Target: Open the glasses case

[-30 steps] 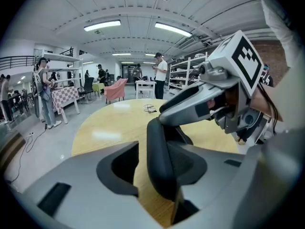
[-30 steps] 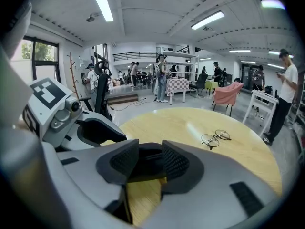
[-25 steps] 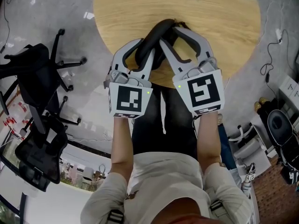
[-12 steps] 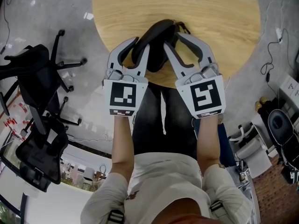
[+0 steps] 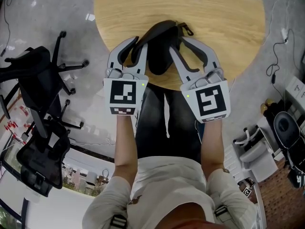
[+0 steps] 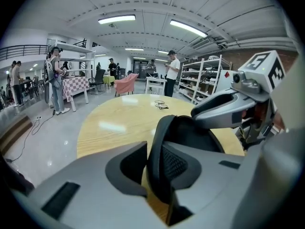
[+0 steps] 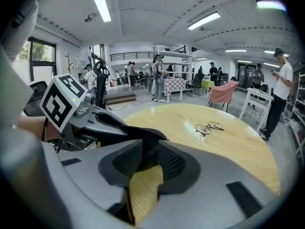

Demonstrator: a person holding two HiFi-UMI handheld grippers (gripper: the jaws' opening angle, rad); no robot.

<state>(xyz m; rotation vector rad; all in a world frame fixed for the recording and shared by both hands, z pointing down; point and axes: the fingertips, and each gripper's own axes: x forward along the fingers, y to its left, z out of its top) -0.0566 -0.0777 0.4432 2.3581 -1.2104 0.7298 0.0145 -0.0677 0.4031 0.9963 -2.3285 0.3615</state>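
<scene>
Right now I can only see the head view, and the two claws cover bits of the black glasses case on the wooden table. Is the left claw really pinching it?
Observer: Yes. In the left gripper view the left claw has just been closing, and the curved rim of the black oval glasses case sits pinched between its pads.
Operator: What about the other one?
Observer: The right gripper view shows the right claw has been closing too, with the case's other side squeezed between its pads.
Operator: Is anybody close by?
Observer: Several people stand across the room, beyond the round wooden table.
</scene>
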